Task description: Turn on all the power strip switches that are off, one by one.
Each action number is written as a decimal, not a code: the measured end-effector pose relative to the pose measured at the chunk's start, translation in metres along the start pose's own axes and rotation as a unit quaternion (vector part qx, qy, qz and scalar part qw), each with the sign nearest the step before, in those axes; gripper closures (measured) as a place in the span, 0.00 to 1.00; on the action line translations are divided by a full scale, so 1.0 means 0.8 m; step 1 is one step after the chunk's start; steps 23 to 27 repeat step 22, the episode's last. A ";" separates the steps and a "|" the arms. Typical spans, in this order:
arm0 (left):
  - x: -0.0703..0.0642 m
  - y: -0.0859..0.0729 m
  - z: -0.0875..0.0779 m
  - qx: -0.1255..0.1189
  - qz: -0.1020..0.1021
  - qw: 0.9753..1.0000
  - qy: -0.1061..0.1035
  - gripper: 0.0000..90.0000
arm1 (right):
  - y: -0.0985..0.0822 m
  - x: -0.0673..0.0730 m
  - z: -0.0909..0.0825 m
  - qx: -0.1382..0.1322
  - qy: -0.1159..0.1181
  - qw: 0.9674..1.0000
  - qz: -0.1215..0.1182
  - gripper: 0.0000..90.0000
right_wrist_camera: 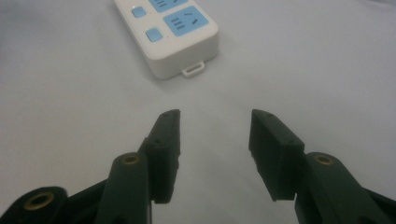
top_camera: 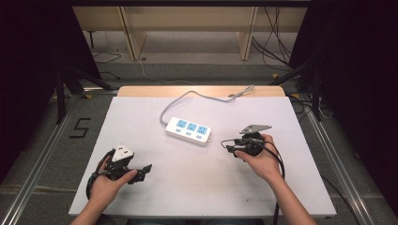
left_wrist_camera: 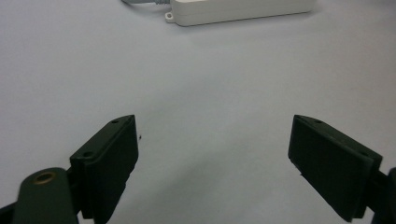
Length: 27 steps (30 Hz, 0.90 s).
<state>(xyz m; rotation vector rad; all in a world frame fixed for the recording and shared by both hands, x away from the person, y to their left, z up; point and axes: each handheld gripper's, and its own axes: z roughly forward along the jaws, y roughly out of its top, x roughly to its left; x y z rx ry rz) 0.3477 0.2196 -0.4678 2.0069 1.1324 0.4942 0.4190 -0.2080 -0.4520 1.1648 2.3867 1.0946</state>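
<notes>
One white power strip point(top_camera: 188, 131) lies near the middle of the desk point(top_camera: 141, 117), its long axis running from upper left to lower right in the high view, and we count three blue sockets on it. Its grey cord point(top_camera: 197, 95) leaves the left end and runs off the far edge. We see the left gripper point(left_wrist_camera: 215, 149) with fingers spread wide, empty, and the right gripper point(right_wrist_camera: 215, 140) parted less, also empty; its view cuts off most of the strip.

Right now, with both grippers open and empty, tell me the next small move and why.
Probably ease the right gripper forward toward the near end of the power strip. Its jaws stand open and empty, the strip's end lies just ahead of them on the white table, and the left gripper sits farther away.
</notes>
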 end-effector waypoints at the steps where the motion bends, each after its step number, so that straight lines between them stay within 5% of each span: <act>1: 0.000 0.000 0.000 0.000 0.001 1.000 0.000 0.17 | -0.005 -0.002 -0.003 -0.002 0.000 1.000 0.006 0.58; 9: 0.000 0.000 0.000 0.003 -0.001 1.000 0.001 0.17 | -0.037 -0.003 -0.025 -0.019 -0.009 0.999 0.024 0.53; 14: 0.001 0.000 -0.001 0.003 0.001 1.000 0.003 0.17 | -0.050 0.001 -0.037 -0.056 -0.003 0.998 0.040 0.50; 27: 0.000 0.000 0.000 0.002 0.003 1.000 0.003 0.17 | -0.057 0.007 -0.041 -0.067 0.012 0.997 0.038 0.47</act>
